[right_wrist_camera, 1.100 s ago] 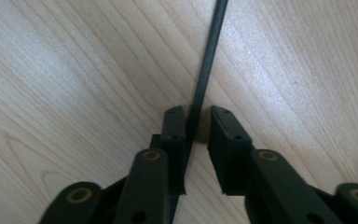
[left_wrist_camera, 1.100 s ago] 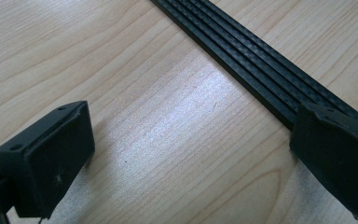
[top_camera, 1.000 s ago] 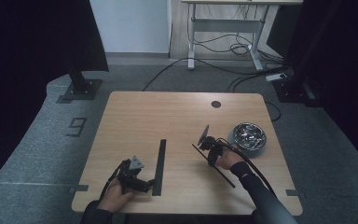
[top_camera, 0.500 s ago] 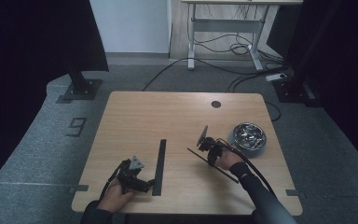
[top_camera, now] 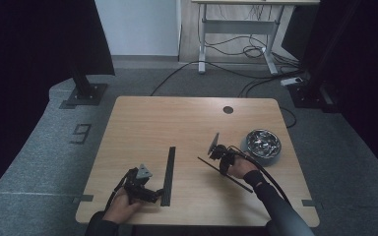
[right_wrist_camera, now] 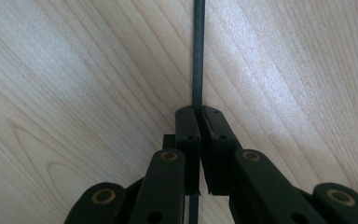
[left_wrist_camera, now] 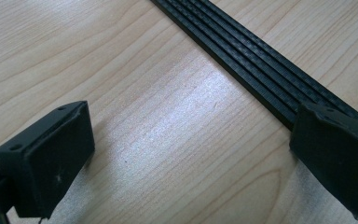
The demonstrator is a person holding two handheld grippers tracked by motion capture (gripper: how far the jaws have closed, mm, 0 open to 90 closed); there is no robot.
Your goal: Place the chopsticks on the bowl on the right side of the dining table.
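A long flat black ribbed strip (top_camera: 168, 168) lies on the wooden table (top_camera: 177, 123), left of centre. My left gripper (top_camera: 146, 189) rests beside the strip's near end. Its jaws stand wide open (left_wrist_camera: 191, 140), and the right one overlaps the strip (left_wrist_camera: 261, 51). My right gripper (top_camera: 219, 153) is right of centre, shut on a thin black rod (top_camera: 236, 181) that slants from upper left to lower right just above the table. In the right gripper view the rod (right_wrist_camera: 198, 51) runs straight out from between the closed jaws (right_wrist_camera: 198, 112).
A shiny metal bowl (top_camera: 263, 142) with small metal parts sits close to the right of my right hand. A round cable hole (top_camera: 228, 109) is at the table's far side. The far half of the table is bare wood.
The right gripper has turned a little with the rod, which now slants flatter across the table. The left gripper and the strip have stayed put.
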